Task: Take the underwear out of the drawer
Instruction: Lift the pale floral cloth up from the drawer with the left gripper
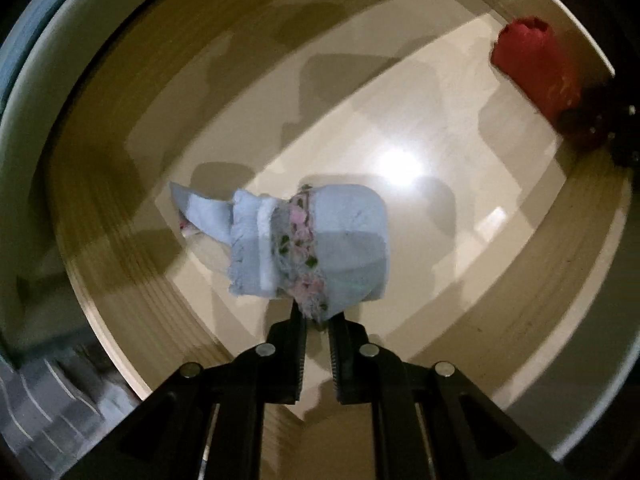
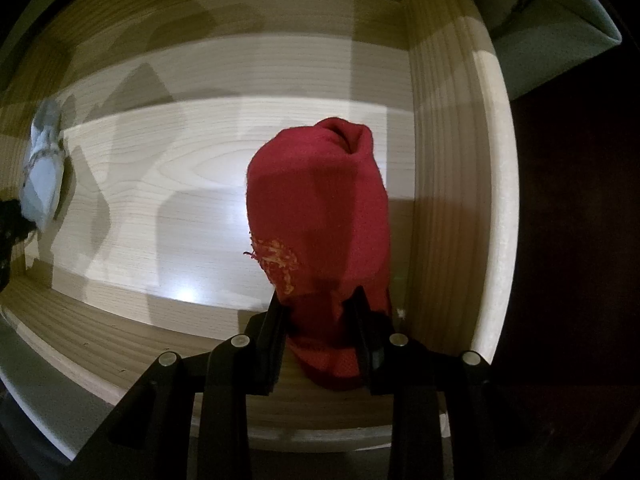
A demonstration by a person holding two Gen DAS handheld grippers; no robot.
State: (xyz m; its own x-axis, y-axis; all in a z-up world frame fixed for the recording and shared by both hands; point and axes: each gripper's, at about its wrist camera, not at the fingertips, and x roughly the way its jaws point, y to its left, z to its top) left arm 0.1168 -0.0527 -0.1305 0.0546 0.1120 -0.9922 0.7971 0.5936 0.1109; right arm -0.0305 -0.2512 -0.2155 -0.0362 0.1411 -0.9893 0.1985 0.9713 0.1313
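Observation:
Light blue underwear (image 1: 320, 240) with a pink floral lace band hangs over the pale wooden drawer floor (image 1: 420, 128), pinched at its lace edge by my left gripper (image 1: 318, 314), which is shut on it. Red underwear (image 2: 320, 208) with an orange lace patch hangs in my right gripper (image 2: 320, 300), shut on its lower part, close to the drawer's right wall (image 2: 452, 160). In the left wrist view the red underwear (image 1: 536, 68) shows at the upper right, with the other gripper dark beside it. The blue underwear (image 2: 44, 160) appears at the far left of the right wrist view.
The drawer is a light wood box with raised walls all round (image 2: 240, 12). Its front rim (image 2: 100, 364) runs below my right gripper. Outside lies a grey-green cabinet face (image 1: 36, 128) and a dark floor (image 2: 580, 240) to the right.

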